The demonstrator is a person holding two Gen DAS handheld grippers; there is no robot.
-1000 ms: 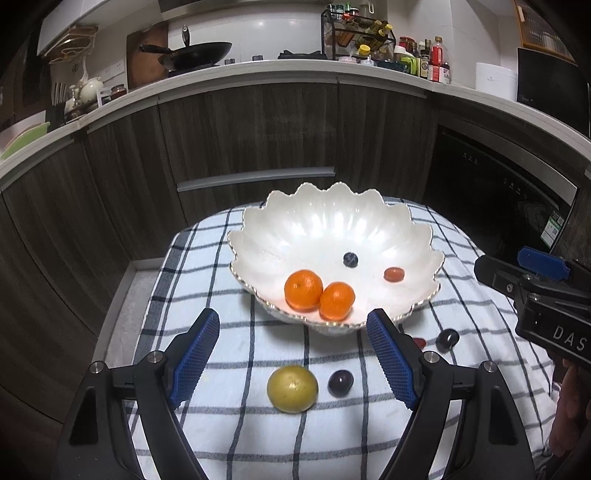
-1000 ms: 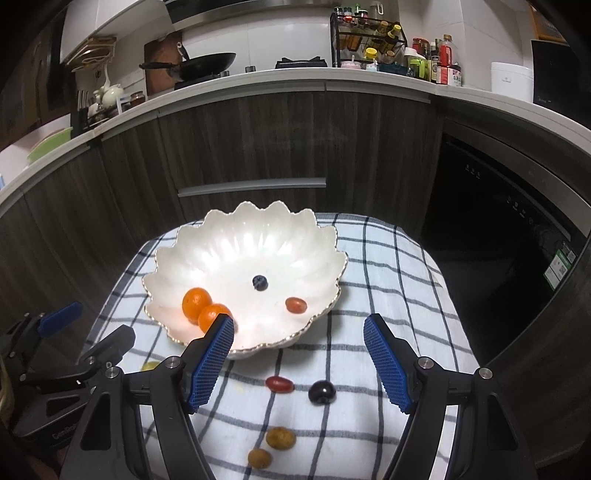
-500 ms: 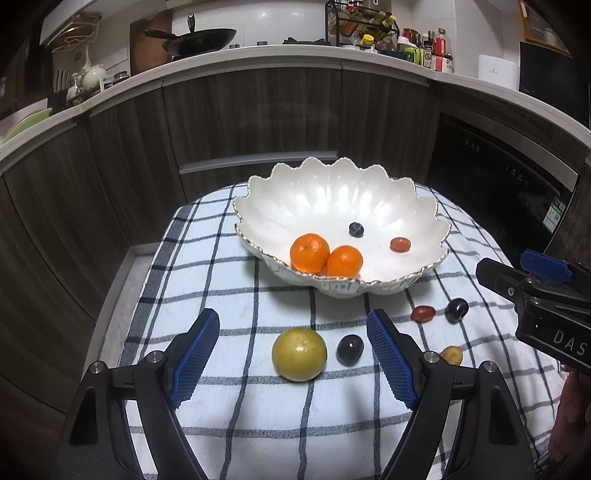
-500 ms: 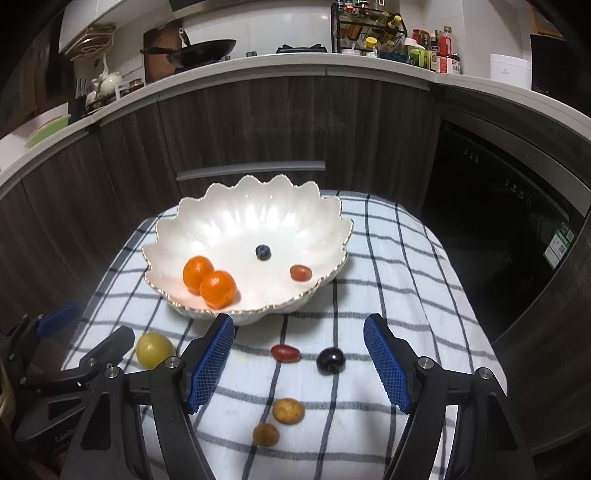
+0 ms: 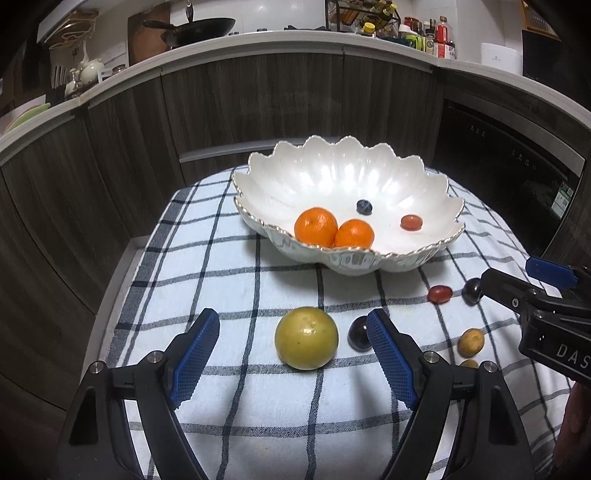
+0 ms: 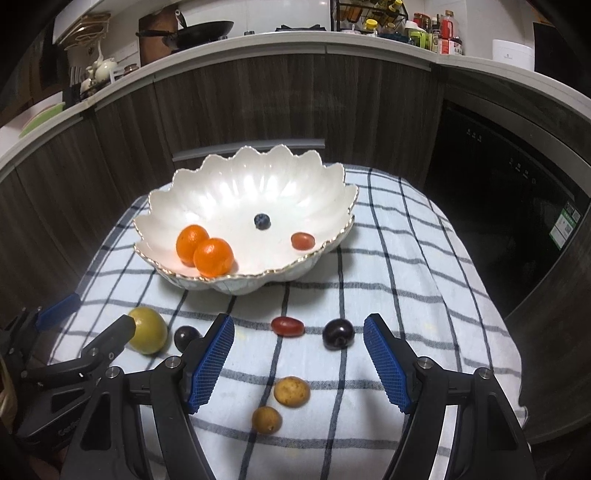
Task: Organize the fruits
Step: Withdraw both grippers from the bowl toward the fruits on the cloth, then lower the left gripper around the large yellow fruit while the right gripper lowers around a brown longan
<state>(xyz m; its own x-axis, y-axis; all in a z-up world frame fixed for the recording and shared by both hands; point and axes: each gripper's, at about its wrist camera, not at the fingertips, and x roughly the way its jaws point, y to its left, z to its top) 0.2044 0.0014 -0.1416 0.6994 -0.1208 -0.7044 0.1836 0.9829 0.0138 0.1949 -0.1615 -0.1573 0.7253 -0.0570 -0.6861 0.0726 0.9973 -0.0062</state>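
Note:
A white scalloped bowl (image 5: 436,254) (image 6: 295,266) on the checked cloth holds two oranges (image 5: 316,226) (image 6: 213,252), a blueberry (image 5: 364,206) and a cherry tomato (image 5: 411,222). In front of it lie a yellow-green fruit (image 5: 306,338) (image 6: 148,335), dark grapes (image 5: 358,334) (image 6: 338,333), a red grape tomato (image 6: 287,325) and two small tan fruits (image 6: 291,391). My left gripper (image 5: 293,358) is open around the yellow-green fruit, not touching. My right gripper (image 6: 299,360) is open and empty, low over the loose fruits.
The checked cloth (image 5: 229,280) covers a small table with drops on all sides. Dark cabinets (image 6: 258,107) and a black oven front (image 6: 498,192) stand behind. The counter carries a wok (image 5: 192,27) and bottles.
Both grippers have drawn back and lower from the bowl. The loose fruits have come fully into view between the fingers. Nothing was gripped.

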